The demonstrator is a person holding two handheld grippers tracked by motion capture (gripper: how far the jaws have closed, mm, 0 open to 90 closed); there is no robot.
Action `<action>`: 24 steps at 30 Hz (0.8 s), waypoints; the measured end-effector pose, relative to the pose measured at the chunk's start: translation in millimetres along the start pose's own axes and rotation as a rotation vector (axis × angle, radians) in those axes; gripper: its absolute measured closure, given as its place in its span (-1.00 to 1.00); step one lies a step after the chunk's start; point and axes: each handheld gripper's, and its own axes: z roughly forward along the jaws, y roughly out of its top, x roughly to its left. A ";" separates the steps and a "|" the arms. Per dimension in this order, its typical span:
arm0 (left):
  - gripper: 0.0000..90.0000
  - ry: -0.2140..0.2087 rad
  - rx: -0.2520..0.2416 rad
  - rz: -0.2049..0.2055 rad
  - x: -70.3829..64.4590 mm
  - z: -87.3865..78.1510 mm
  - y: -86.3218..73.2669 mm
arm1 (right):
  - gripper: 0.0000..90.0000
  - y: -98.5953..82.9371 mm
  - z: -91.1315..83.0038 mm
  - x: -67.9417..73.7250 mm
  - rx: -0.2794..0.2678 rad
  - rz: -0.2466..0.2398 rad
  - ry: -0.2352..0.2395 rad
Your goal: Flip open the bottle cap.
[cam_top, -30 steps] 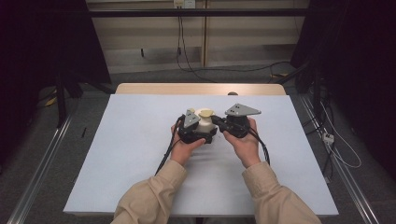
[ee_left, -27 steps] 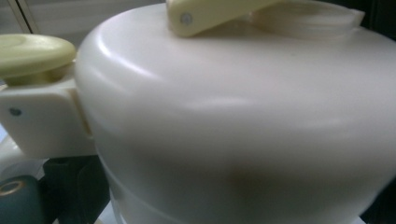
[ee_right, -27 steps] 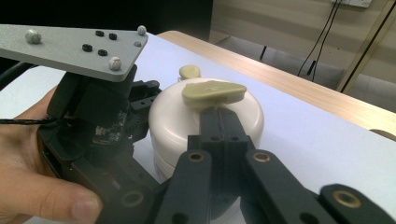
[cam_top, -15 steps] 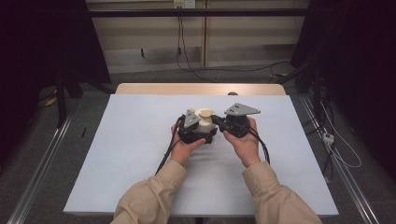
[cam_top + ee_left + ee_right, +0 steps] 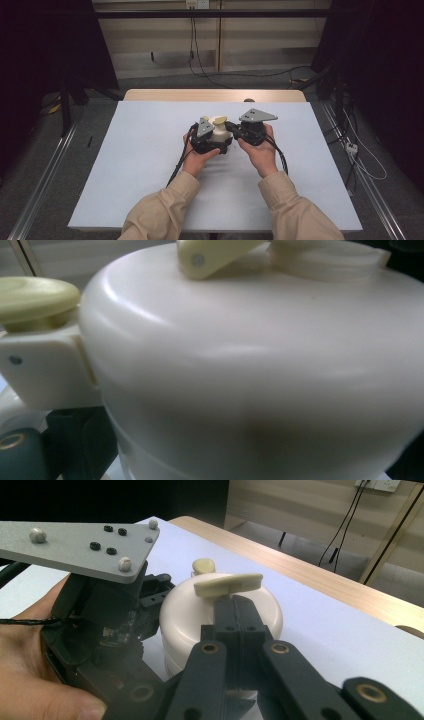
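Your left tongs (image 5: 216,141) brace the pot (image 5: 218,131), grip unclear; right tongs (image 5: 235,611), closed, pinch its lever (image 5: 228,585). Next, lift it gently.

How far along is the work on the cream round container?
Done: left gripper has the cream round plastic container steadied on the white table. In hand: right gripper, jaws together, sits under the pale yellow handle on the lid. Left: lid is on.

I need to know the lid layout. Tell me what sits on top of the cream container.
On top of the cream container lies a pale yellow flat handle, with the right gripper shut just beneath it. A round yellow knob stands behind. The left gripper covers its near side.
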 end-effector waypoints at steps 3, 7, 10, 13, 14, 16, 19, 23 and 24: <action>-0.90 0.000 0.000 0.000 0.0 0.0 0.0 | 1.00 1.3 0.2 0.7 0.000 0.002 0.002; -0.90 0.000 -0.001 -0.005 -0.3 0.1 -0.2 | 1.00 2.7 0.7 0.5 0.000 -0.003 -0.001; -0.90 0.000 -0.001 -0.005 -0.3 0.0 -0.2 | 1.00 3.8 1.4 0.8 -0.001 -0.003 -0.001; -0.90 0.001 -0.001 -0.004 -0.3 0.1 -0.2 | 1.00 4.9 2.0 0.9 -0.005 -0.002 -0.002; -0.90 0.001 -0.001 -0.004 -0.4 0.1 -0.2 | 1.00 5.4 2.0 0.8 -0.005 -0.005 -0.003; -0.90 0.001 -0.001 -0.005 -0.4 0.1 -0.2 | 1.00 6.4 2.2 1.1 -0.005 -0.007 -0.002; -0.90 0.000 -0.001 -0.004 -0.3 0.1 -0.2 | 1.00 7.6 2.6 1.0 -0.006 -0.006 -0.003; -0.90 0.001 -0.001 -0.004 -0.4 0.2 -0.3 | 1.00 8.9 3.4 1.7 -0.006 -0.010 -0.002; -0.90 0.001 -0.001 -0.004 -0.4 0.2 -0.3 | 1.00 9.3 3.6 1.7 -0.007 -0.011 -0.003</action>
